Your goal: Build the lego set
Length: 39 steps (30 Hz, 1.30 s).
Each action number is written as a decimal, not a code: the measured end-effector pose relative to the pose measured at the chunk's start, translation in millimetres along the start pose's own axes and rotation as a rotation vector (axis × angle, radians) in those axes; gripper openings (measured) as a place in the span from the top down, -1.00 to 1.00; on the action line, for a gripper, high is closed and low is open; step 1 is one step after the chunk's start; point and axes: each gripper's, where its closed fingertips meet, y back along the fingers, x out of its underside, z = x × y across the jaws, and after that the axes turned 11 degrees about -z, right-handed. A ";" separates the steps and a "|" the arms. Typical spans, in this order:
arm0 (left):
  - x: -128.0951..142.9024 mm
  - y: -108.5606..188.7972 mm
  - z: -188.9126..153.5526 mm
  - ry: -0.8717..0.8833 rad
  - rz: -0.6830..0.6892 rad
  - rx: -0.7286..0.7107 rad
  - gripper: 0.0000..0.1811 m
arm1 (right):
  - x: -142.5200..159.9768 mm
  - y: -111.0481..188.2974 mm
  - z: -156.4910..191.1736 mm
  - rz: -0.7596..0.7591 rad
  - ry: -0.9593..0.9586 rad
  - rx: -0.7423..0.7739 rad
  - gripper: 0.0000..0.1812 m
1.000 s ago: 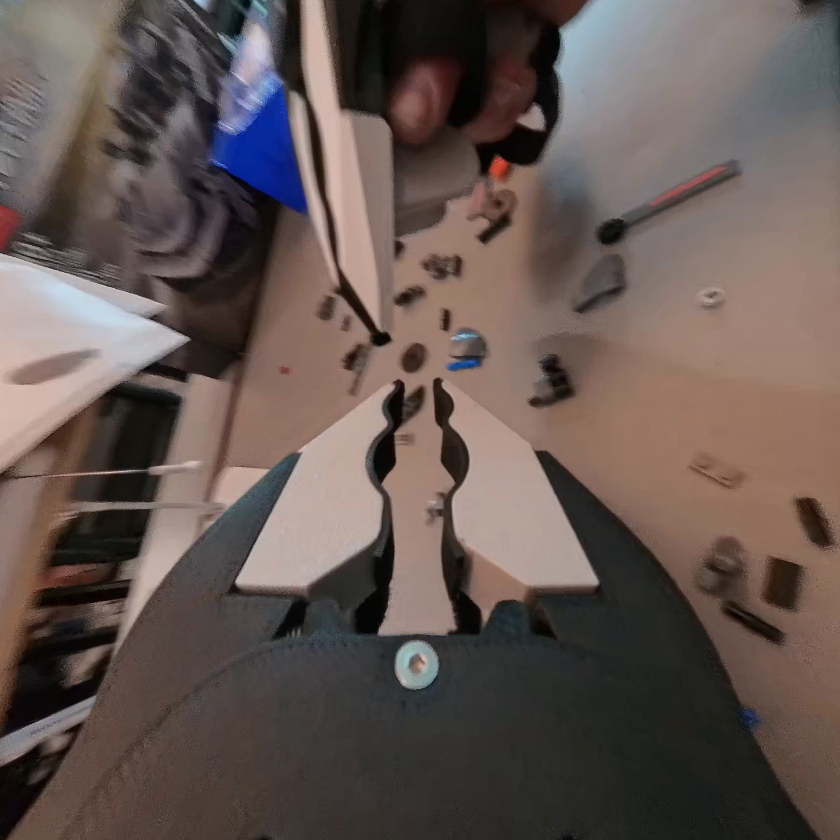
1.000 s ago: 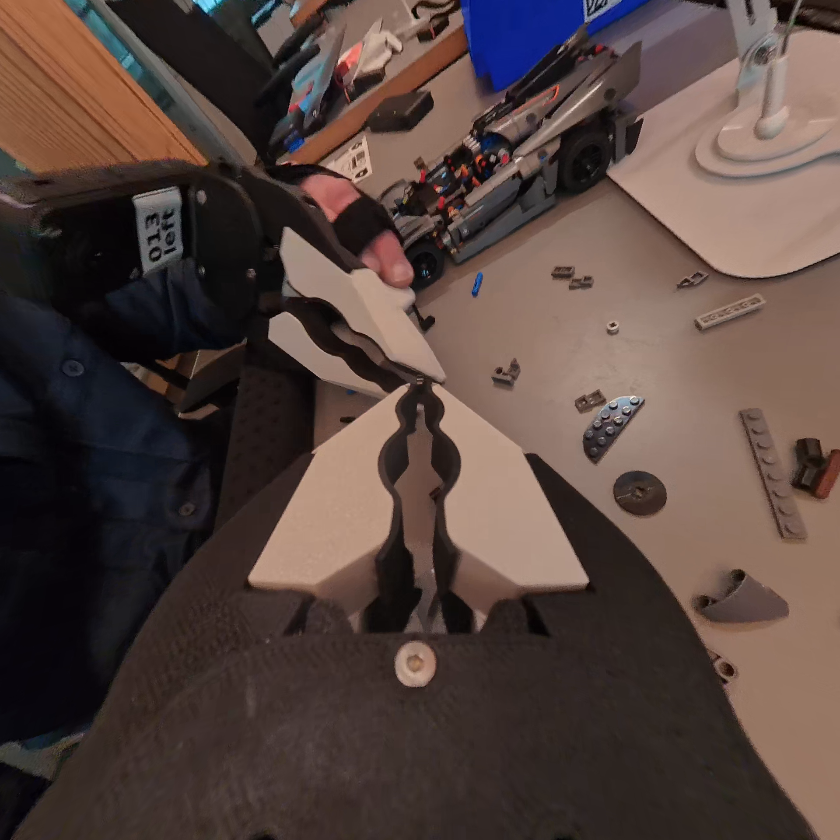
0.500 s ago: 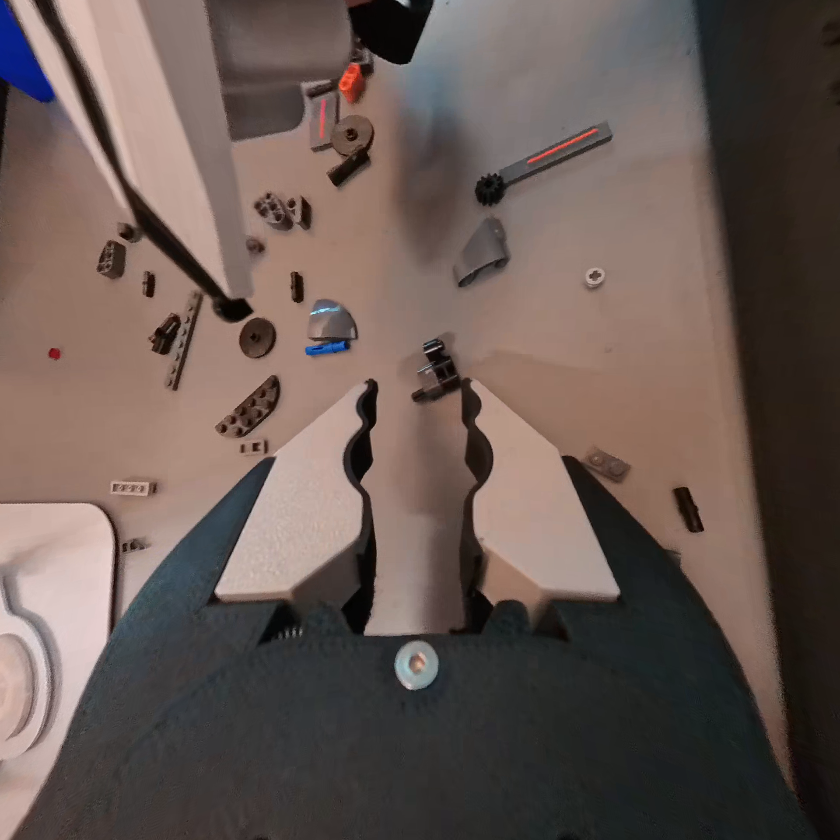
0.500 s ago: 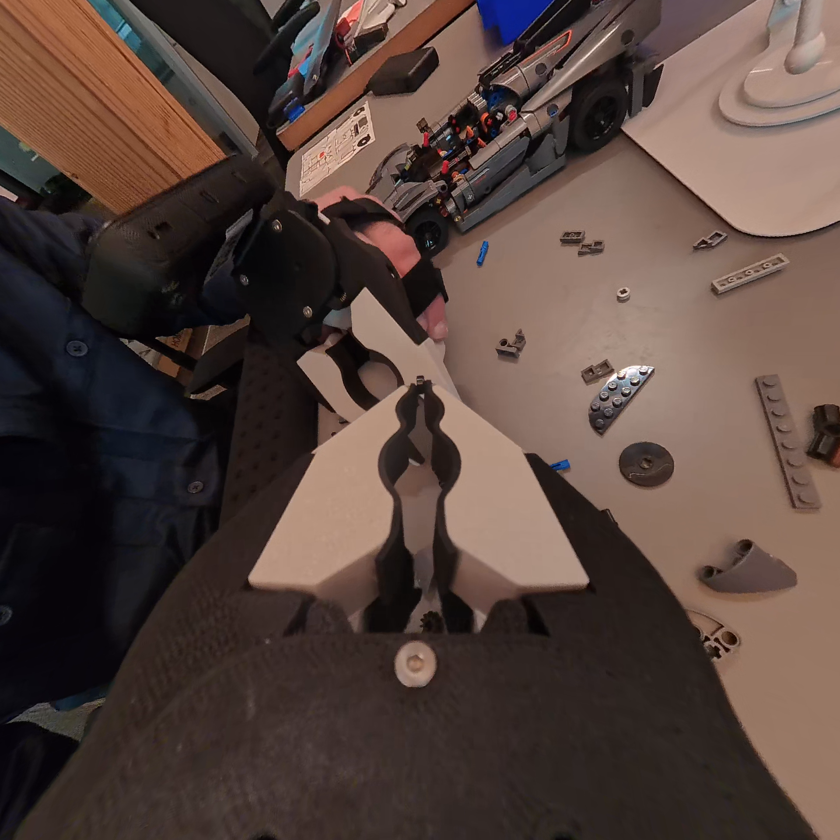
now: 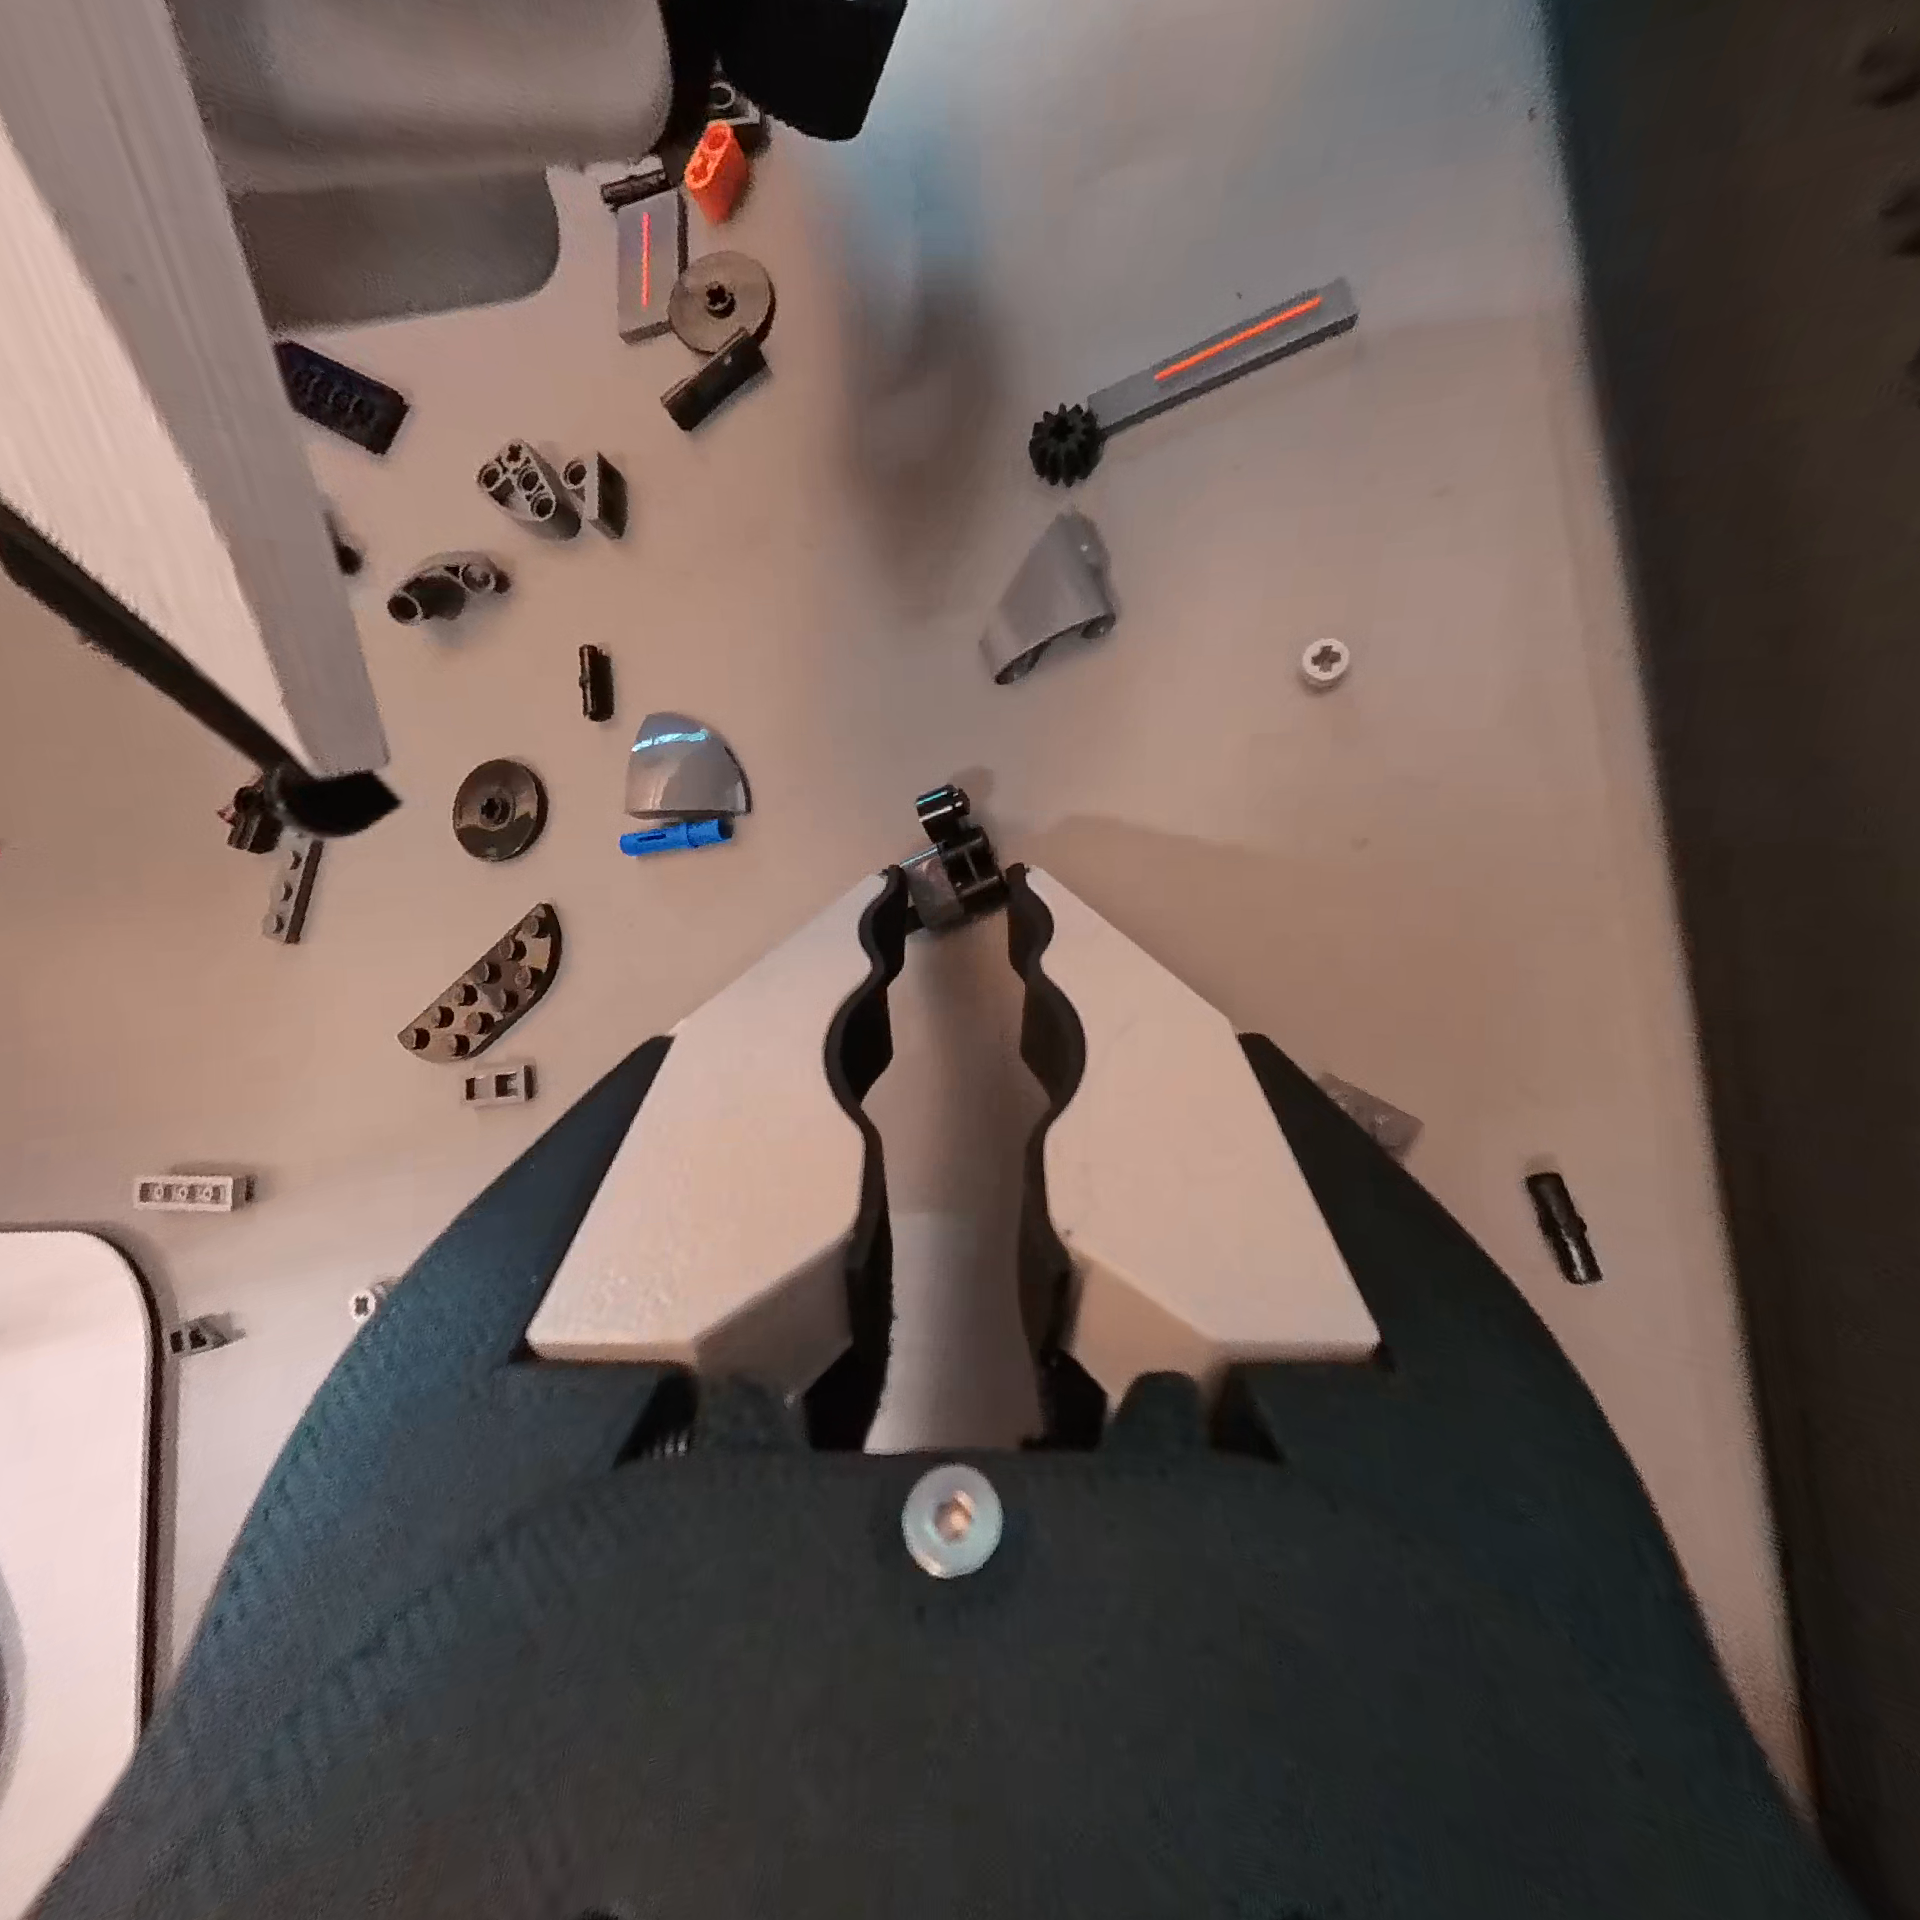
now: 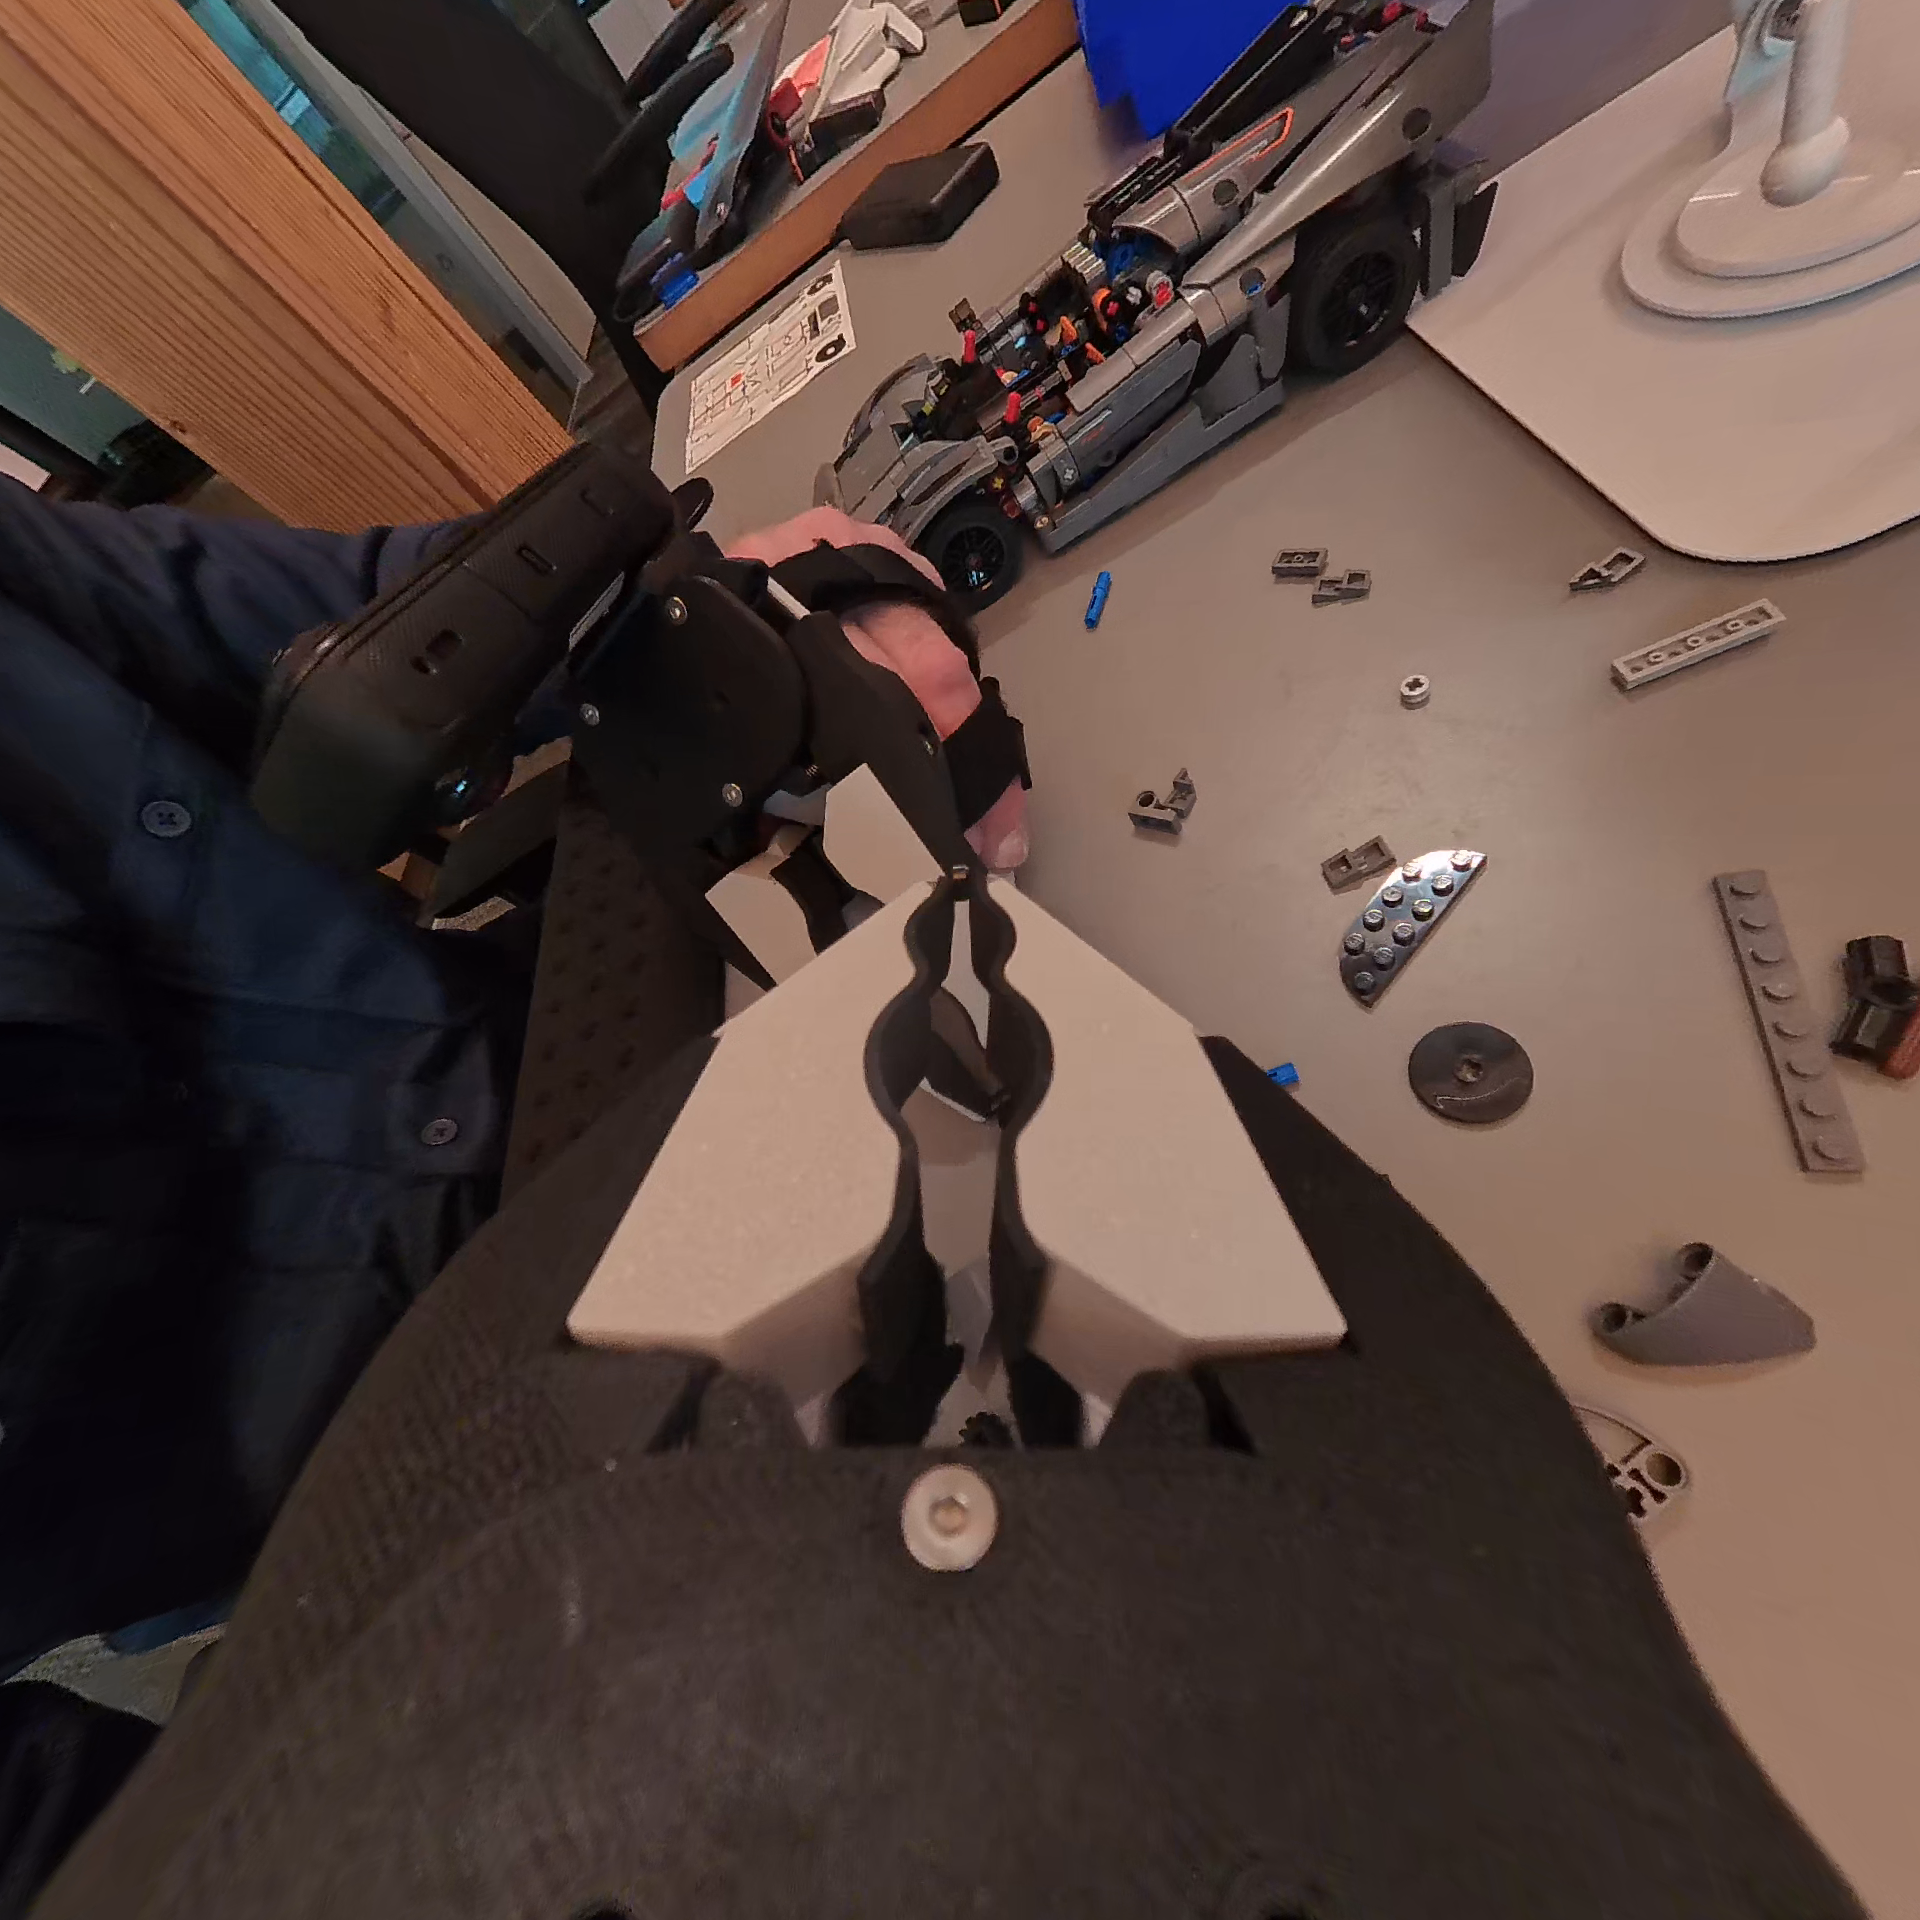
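In the left wrist view my left gripper [image 5: 951, 883] points down at the grey table [image 5: 1299, 935]. Its two fingertips are closed on a small black connector piece [image 5: 948, 868], one pad on each side, and the piece sits low at the table. My right gripper [image 6: 961, 883] is shut, tips together, and hovers just above and beside the left gripper's black body [image 6: 644, 707]. It also shows at the upper left of the left wrist view [image 5: 322, 800]. A partly built grey lego car [image 6: 1143, 312] stands at the back.
Loose parts lie around: a grey curved panel [image 5: 1049, 603], a black gear [image 5: 1060, 442] on a grey beam, a blue pin [image 5: 675, 836], a dark half-round plate [image 5: 488, 987], a black dish [image 5: 499, 808]. A white stand base [image 6: 1766, 312] is at the back right. The table edge [image 5: 1600, 935] runs along the right. About 25 centimetres separates my right fingertips from the partly built grey lego car [image 6: 1143, 312].
My left gripper swung down over the table, opened wide around the black connector piece, then closed on it. My right gripper stayed shut and barely moved.
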 end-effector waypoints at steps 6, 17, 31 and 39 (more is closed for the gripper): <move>-6.7 13.2 29.8 0.057 -0.065 -0.138 0.82 | -14.3 5.1 -4.4 -0.085 0.010 0.028 1.00; -45.8 73.6 79.3 0.352 -0.487 -0.286 0.82 | -39.9 5.5 -6.6 -0.270 -0.036 0.016 1.00; -52.8 83.7 85.4 0.414 -0.581 -0.305 0.83 | -37.4 -4.3 -6.8 -0.266 -0.066 -0.001 1.00; -54.8 85.6 85.8 0.426 -0.611 -0.295 0.82 | -44.6 0.3 -7.8 -0.319 -0.077 -0.003 1.00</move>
